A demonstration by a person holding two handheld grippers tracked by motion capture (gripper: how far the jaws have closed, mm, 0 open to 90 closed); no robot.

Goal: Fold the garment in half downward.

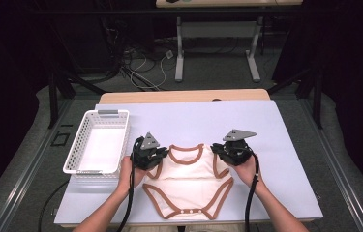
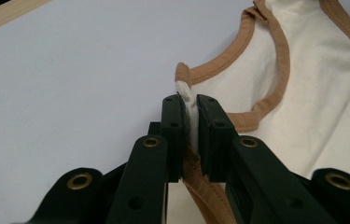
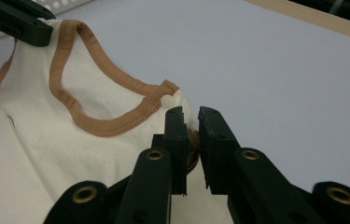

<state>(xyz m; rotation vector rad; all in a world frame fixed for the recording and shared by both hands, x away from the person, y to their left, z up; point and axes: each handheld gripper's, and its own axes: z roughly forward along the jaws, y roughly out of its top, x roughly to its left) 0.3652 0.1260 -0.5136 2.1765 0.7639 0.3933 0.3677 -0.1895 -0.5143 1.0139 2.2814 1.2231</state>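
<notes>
Now my left gripper (image 2: 189, 116) pinches one shoulder of the cream bodysuit (image 1: 189, 179), and my right gripper (image 3: 190, 126) is clamped on the other shoulder. Its lower half lies on the pale table sheet (image 1: 276, 145) between my hands. Beyond my left hand sits a white basket (image 1: 99, 116), just beside the cloth.

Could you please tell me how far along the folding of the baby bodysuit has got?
Done: the cream bodysuit with brown trim lies flat. In hand: the left gripper and right gripper each pinch a shoulder. Left: no finished fold shows, and the white plastic basket holds nothing.
</notes>
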